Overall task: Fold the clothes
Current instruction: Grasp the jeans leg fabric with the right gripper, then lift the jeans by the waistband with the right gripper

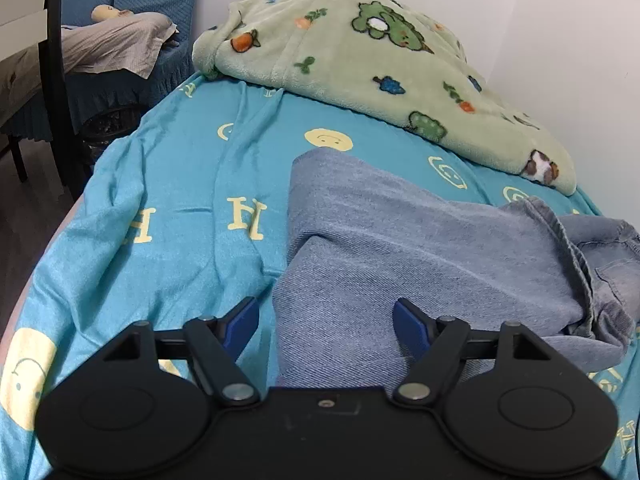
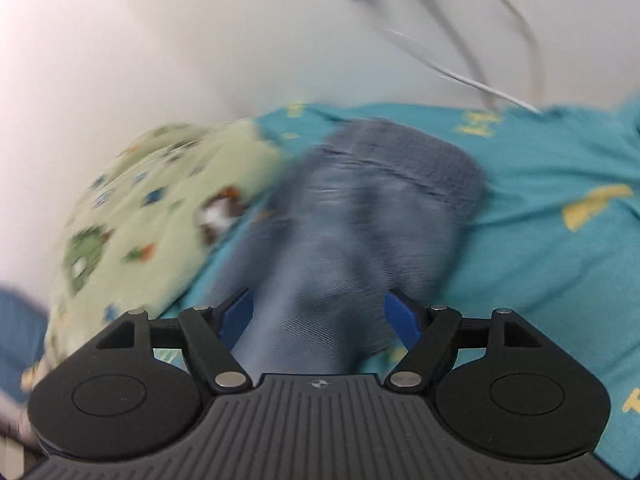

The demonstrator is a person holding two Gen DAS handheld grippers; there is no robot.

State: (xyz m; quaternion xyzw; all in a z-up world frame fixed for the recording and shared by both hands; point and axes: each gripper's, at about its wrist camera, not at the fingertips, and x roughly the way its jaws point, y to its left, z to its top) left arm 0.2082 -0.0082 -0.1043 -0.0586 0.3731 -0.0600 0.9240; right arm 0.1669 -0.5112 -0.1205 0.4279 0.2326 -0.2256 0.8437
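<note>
A pair of blue denim jeans [image 1: 400, 248] lies folded over on the teal bedsheet [image 1: 180, 208]. In the left wrist view my left gripper [image 1: 326, 320] is open, its blue-padded fingers [image 1: 242, 322] spread over the near edge of the jeans and holding nothing. In the right wrist view, which is motion-blurred, the jeans [image 2: 360, 216] stretch away from my right gripper [image 2: 320, 312], which is open with a jeans leg running between its fingers [image 2: 402, 316] and not gripped.
A green fleece blanket [image 1: 360, 64] with cartoon prints is heaped at the far side of the bed against the white wall; it also shows in the right wrist view [image 2: 152, 200]. A blue-covered chair [image 1: 132, 40] and dark table leg [image 1: 56, 80] stand beyond the bed's left edge.
</note>
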